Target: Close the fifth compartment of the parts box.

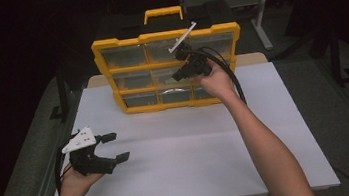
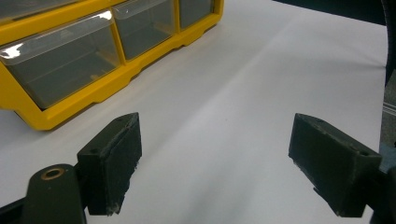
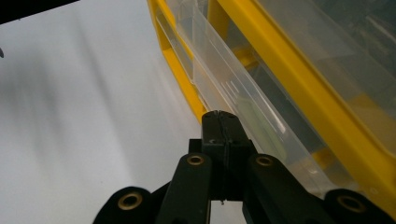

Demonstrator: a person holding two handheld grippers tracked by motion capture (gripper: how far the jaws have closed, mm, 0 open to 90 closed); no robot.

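the white rectangular surface [image 1: 179, 153] carries a yellow plastic organiser of clear drawers [image 1: 169, 68] standing at its far edge, where the right gripper [image 3: 219, 122], jaws pressed together, noses a bottom-row clear drawer [image 3: 243, 105], likely to work it, while the left gripper [image 1: 113, 147] waits well in front, jaws apart.

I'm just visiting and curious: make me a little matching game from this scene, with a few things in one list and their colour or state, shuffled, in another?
Things:
1. left tool
2. right tool
3. organizer frame
4. table top

Descriptions:
A. white and flat
B. jaws pressed together, at a clear drawer front
C. yellow
D. jaws wide apart, nothing between them

Pairs: 1-D, 2-B, 3-C, 4-A
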